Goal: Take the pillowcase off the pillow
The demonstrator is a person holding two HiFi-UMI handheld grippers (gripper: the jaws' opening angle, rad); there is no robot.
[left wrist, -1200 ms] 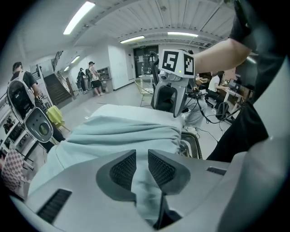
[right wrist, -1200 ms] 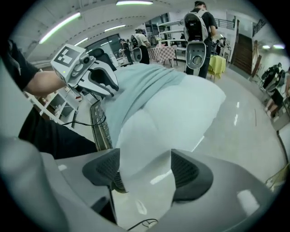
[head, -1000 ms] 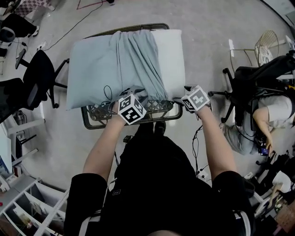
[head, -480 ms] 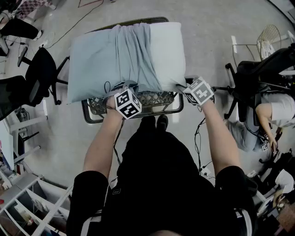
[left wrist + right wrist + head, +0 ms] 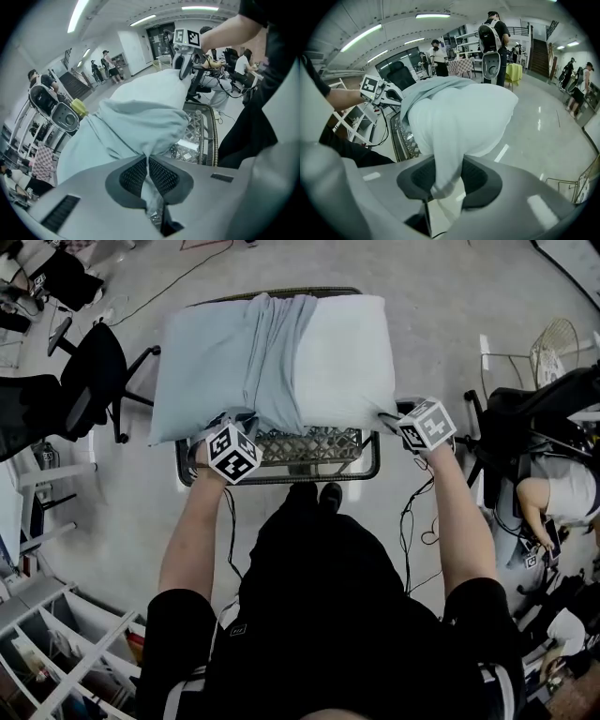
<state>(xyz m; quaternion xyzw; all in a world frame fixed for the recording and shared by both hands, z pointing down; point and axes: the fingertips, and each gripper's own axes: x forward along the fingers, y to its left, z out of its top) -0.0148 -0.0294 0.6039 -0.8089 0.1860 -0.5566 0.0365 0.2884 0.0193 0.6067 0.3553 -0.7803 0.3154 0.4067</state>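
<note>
- Pale blue cloth, the pillowcase [image 5: 216, 362], covers the left part of the white pillow [image 5: 342, 352] and is bunched into folds down the middle. The right part lies bare.
- The pillow lies across a metal lattice rack [image 5: 319, 444] just in front of us, with its left end overhanging the rack.
- Our left gripper [image 5: 228, 421] sits at the pillow's near edge, left of centre, pointing steeply down. Its jaws have just been closing. In the left gripper view they stand almost together, pinching a gathered fold of the pillowcase that runs up from between them to the pillow.
- Our right gripper [image 5: 387, 416] sits at the pillow's near right corner. Its jaws have also just been closing. In the right gripper view they stand narrow, clamped on the bare white corner of the pillow.
- The two grippers are well apart, and the bunched edge of the pillowcase lies between them, nearer the left one.
- A black office chair [image 5: 94, 371] stands on the floor left of the rack.
</note>
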